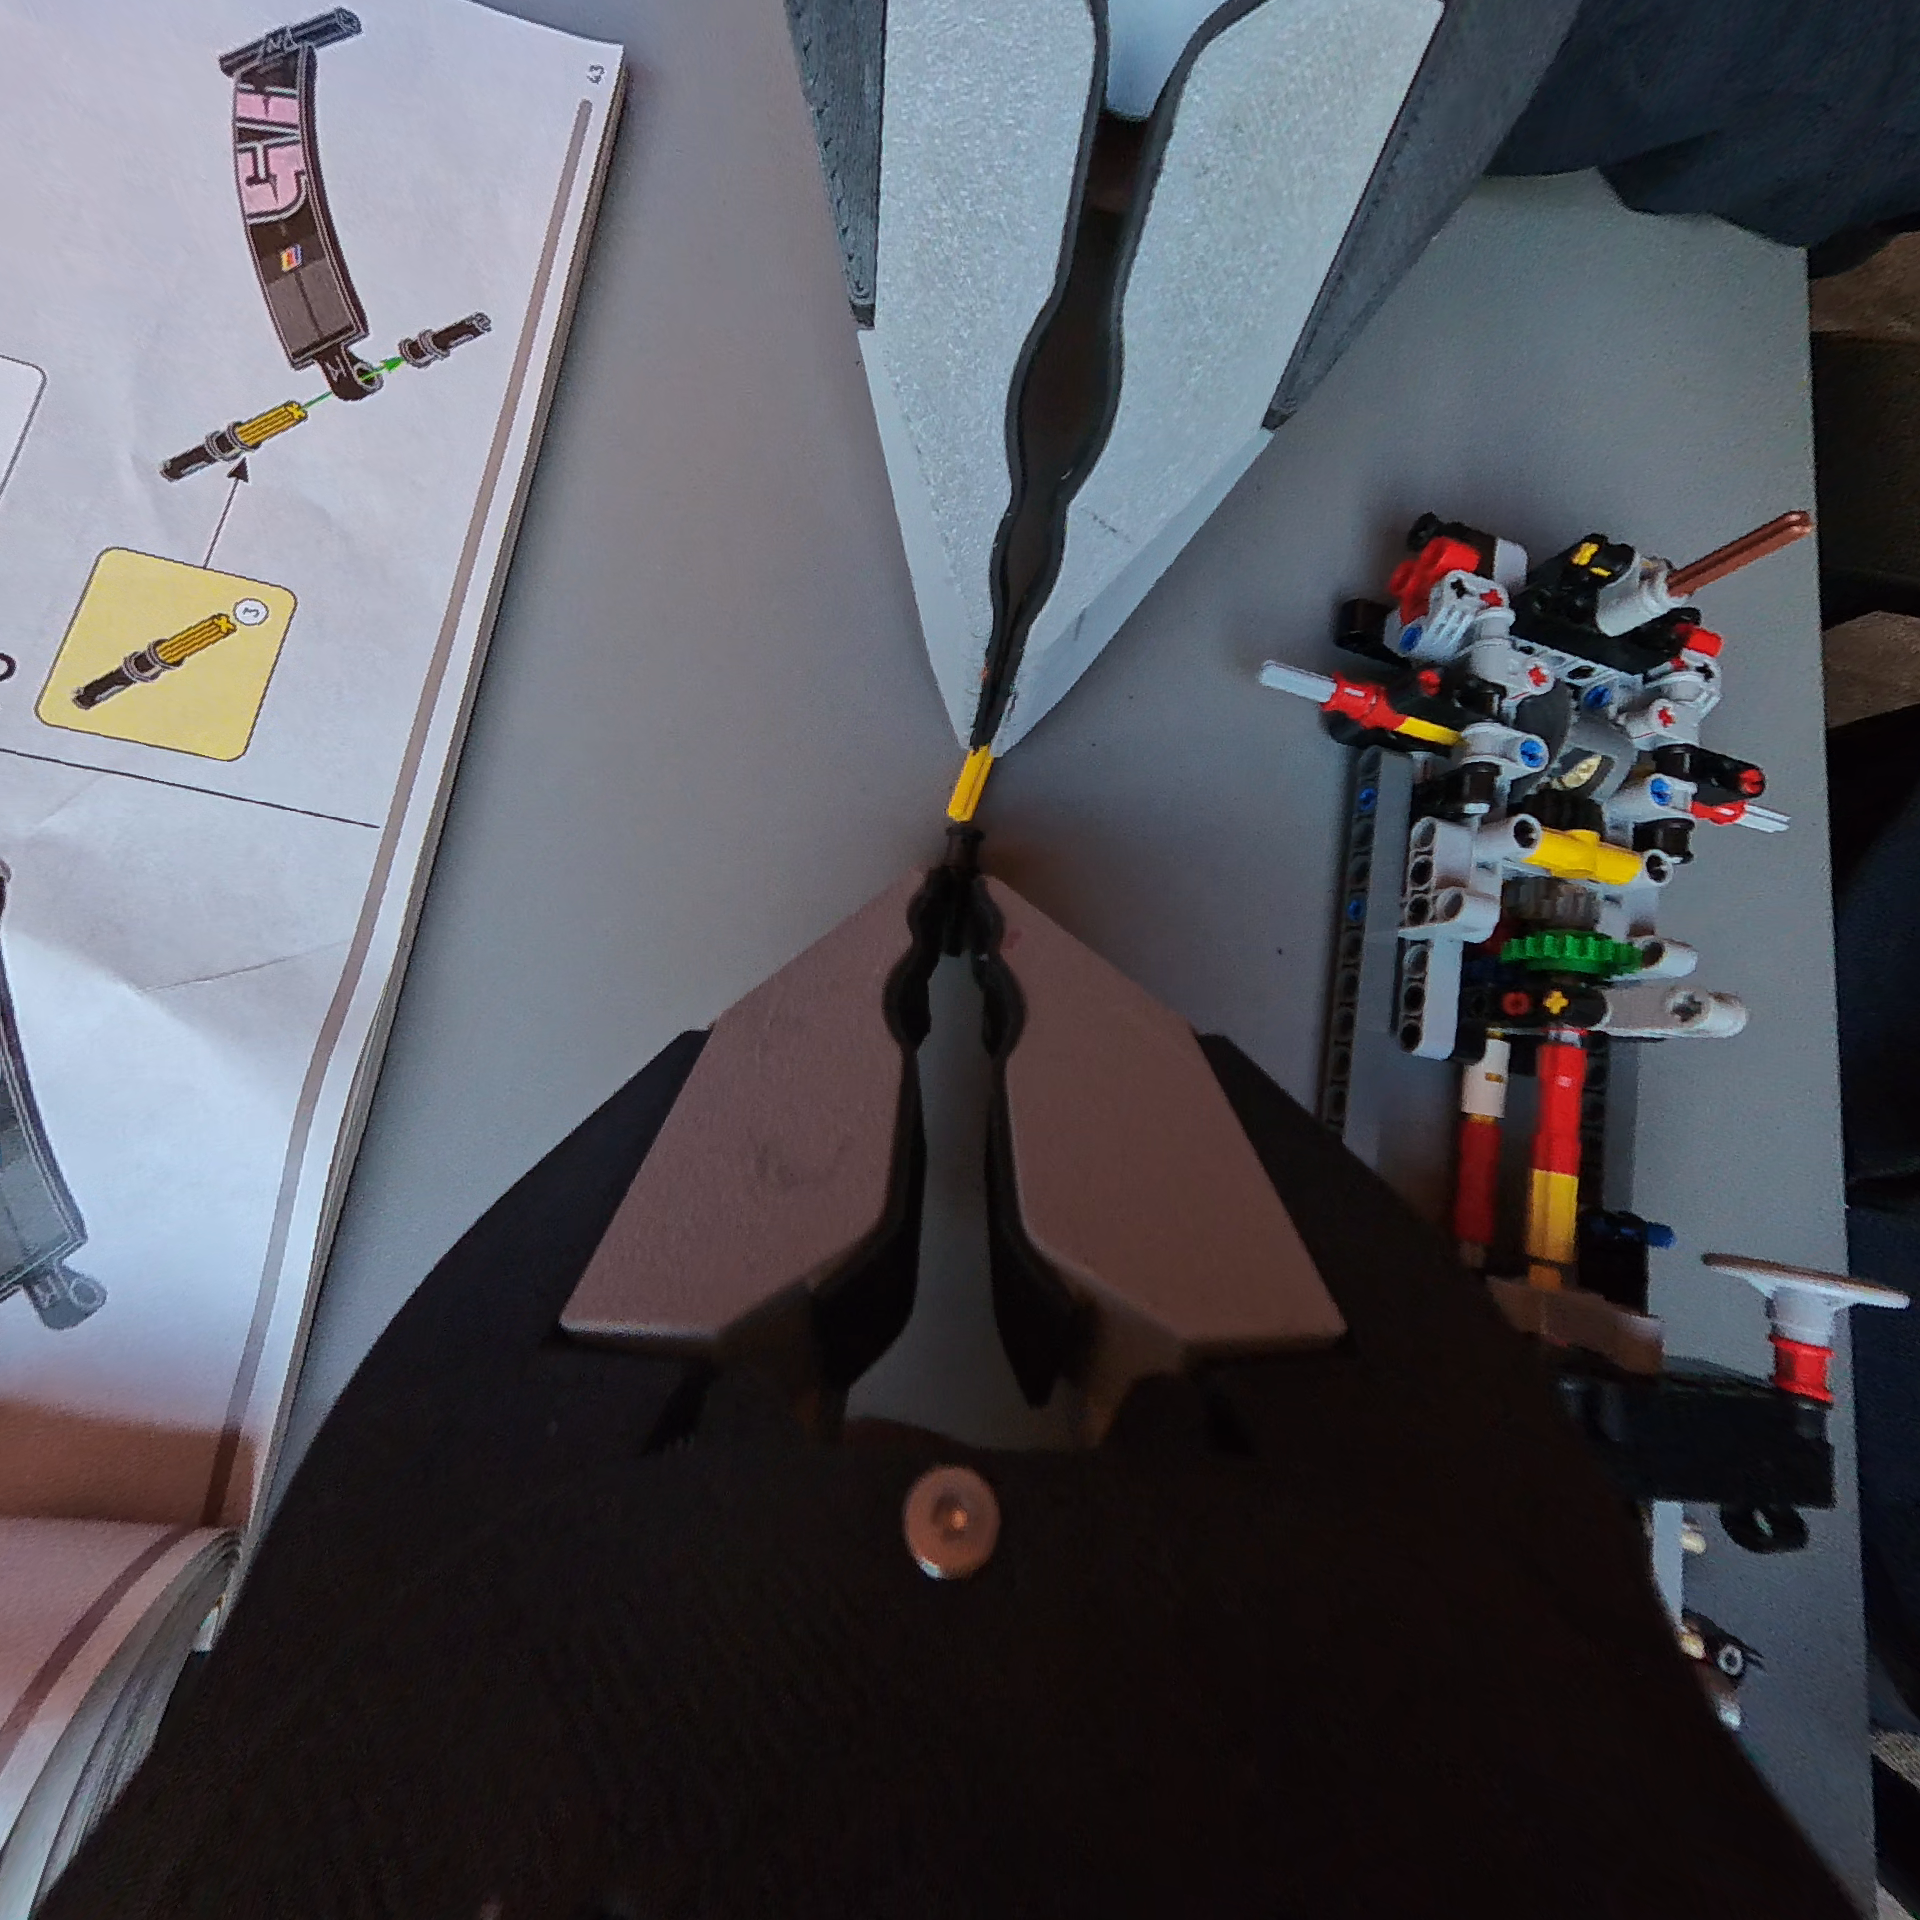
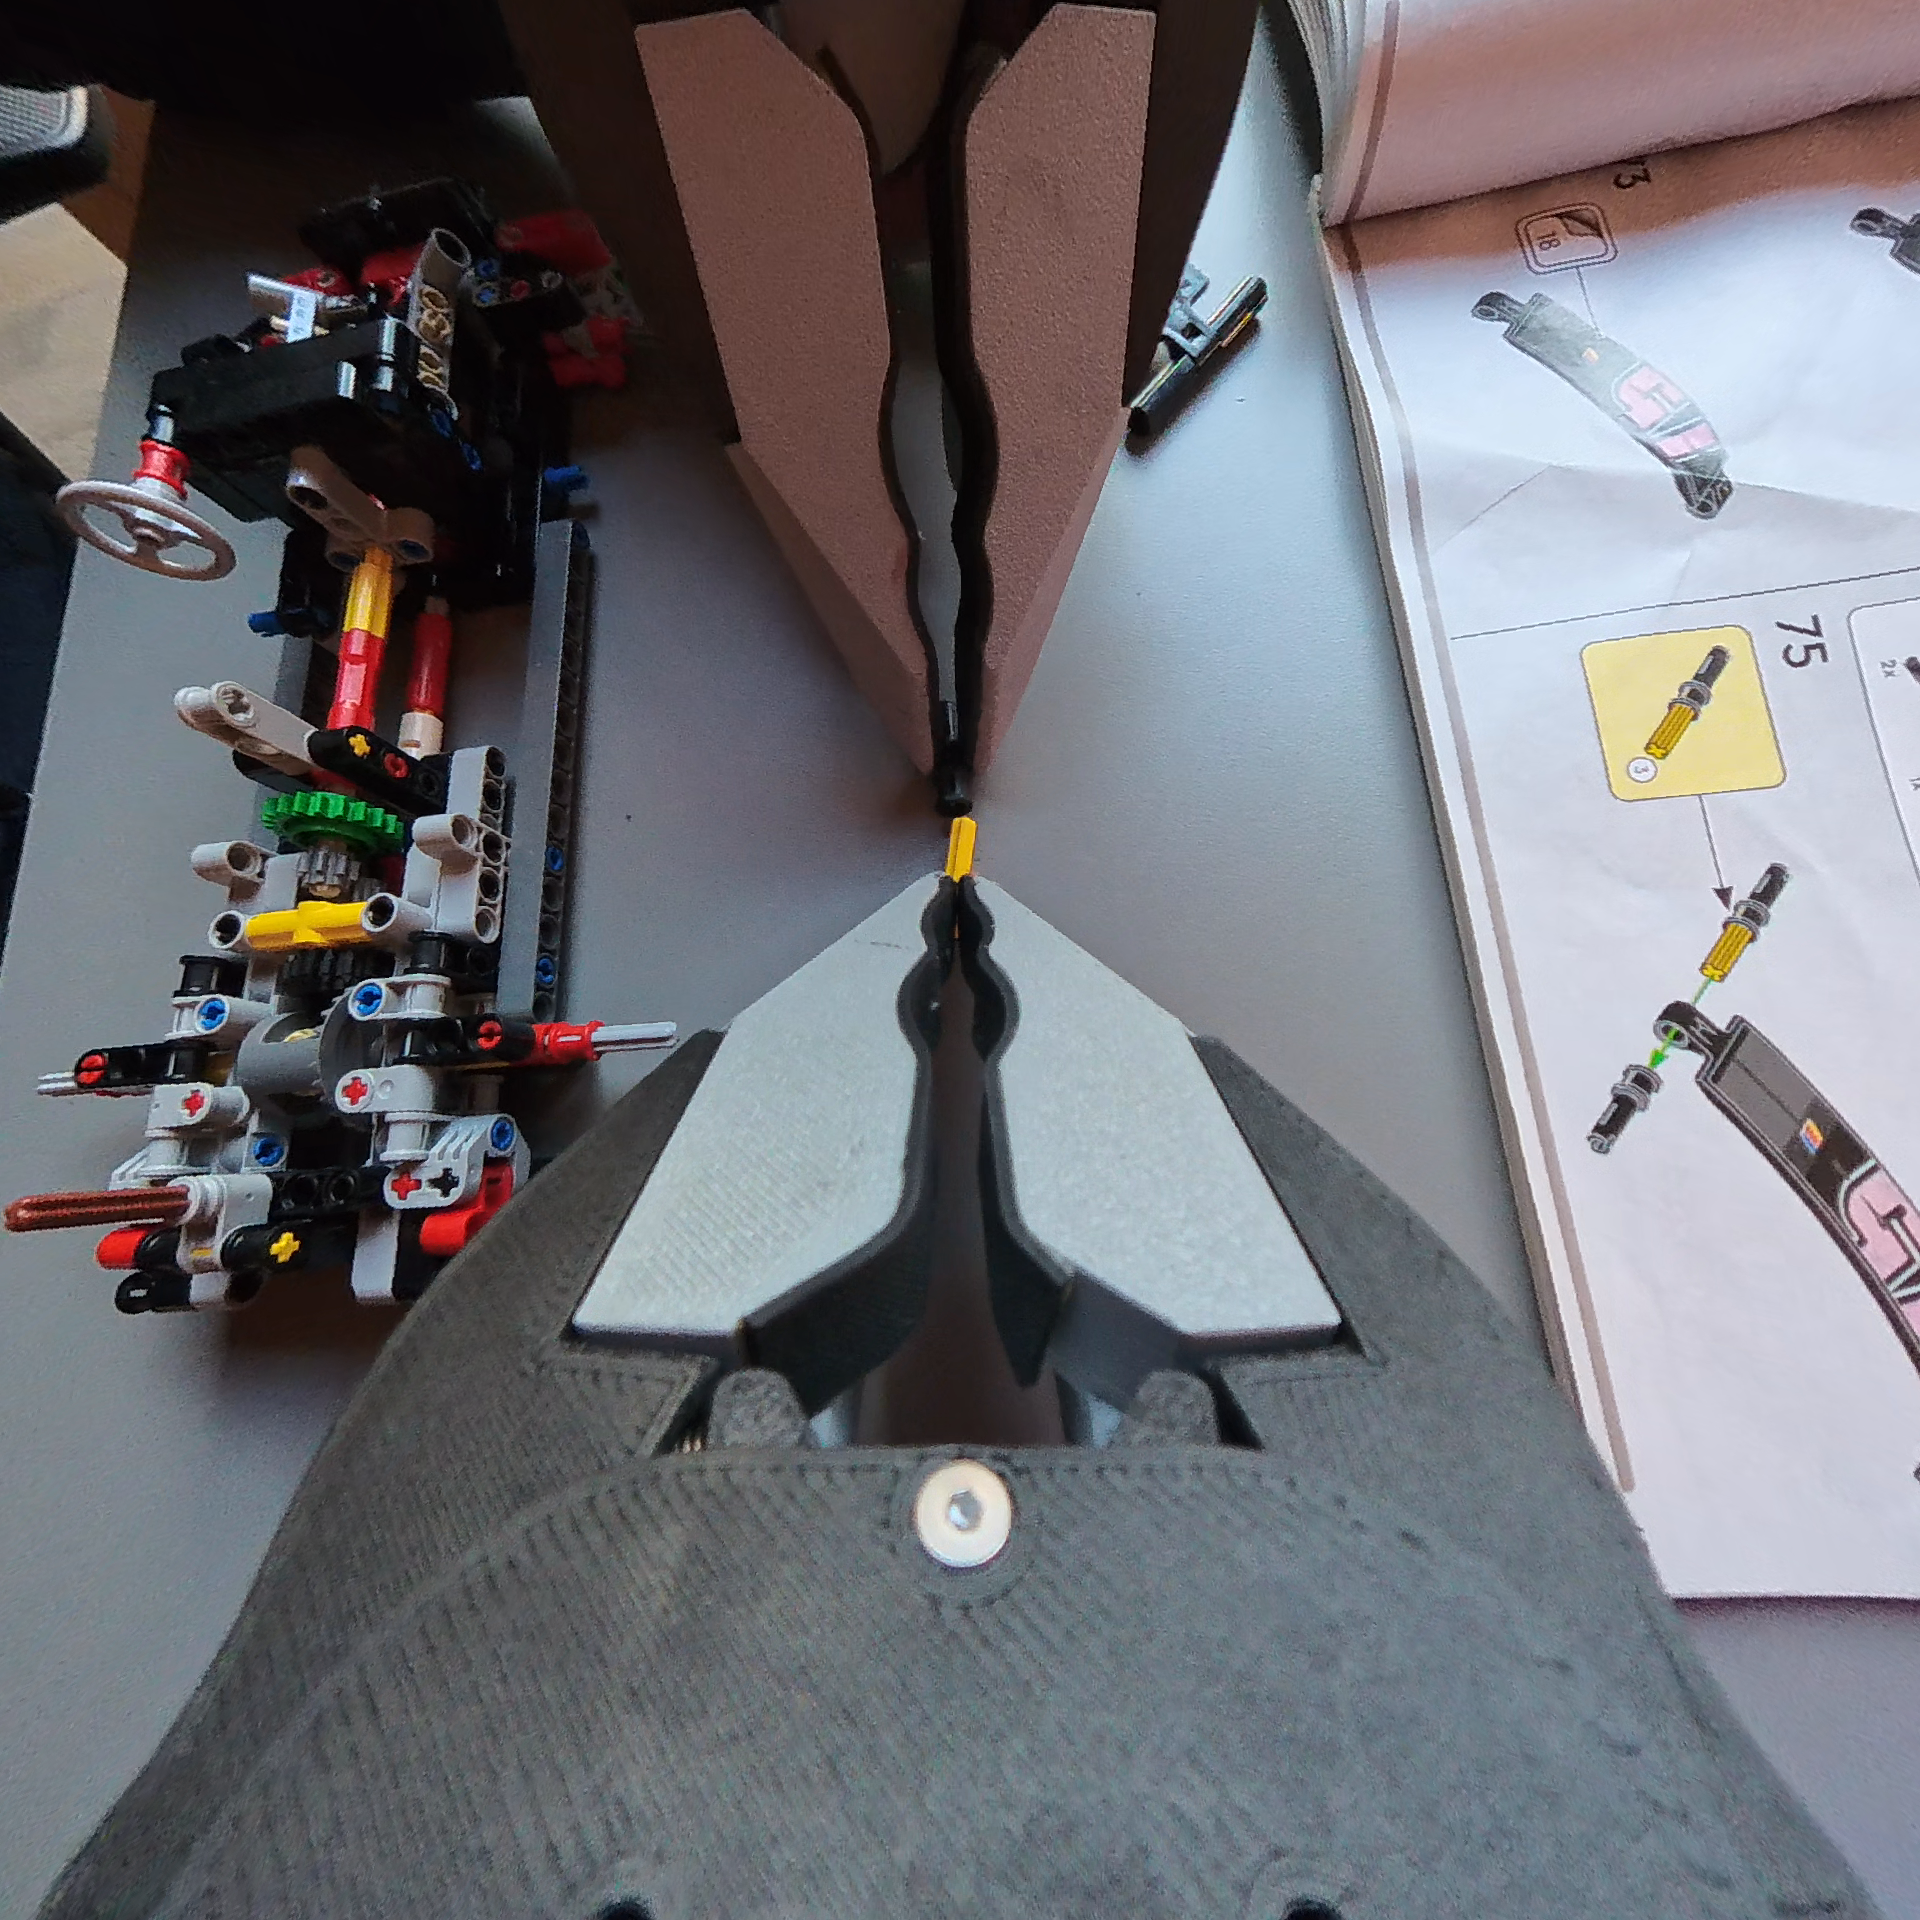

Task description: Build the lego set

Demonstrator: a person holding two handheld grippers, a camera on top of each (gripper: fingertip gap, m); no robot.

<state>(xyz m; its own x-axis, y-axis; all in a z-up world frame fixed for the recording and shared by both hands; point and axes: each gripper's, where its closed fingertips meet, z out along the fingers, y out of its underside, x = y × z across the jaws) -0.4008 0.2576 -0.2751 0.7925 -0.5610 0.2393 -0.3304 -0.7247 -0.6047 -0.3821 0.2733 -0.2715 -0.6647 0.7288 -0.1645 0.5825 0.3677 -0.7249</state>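
Two hand-held tools meet tip to tip over a smooth grey worktop [image 2: 727,665]. The left tool [image 1: 961,883], with matte pinkish-tan wedge fingers edged in wavy black rubber, is clenched on a small black pin [image 1: 963,844] that juts from its tips. The right tool [image 2: 957,902], with pale grey grainy wedge fingers and the same wavy black lining, is clenched on a short yellow axle [image 2: 960,844], a ridged plastic rod. The yellow axle and black pin line up end to end at mid-frame in both views, just apart or barely touching; which is hard to tell.

At the left of the right wrist view lies a dense brick-built mechanism [image 2: 343,790] of grey perforated beams, black connectors, red and yellow rods, a green toothed gear and a pale spoked wheel. At the right of that view an open instruction booklet [image 2: 1662,935] of creased white paper runs off the frame edge. A few dark loose pieces [image 2: 1195,343] lie at the upper middle, partly hidden behind the left tool. Both tool bodies are coarse black printed plastic with one silvery screw, cut off by the lower frame.
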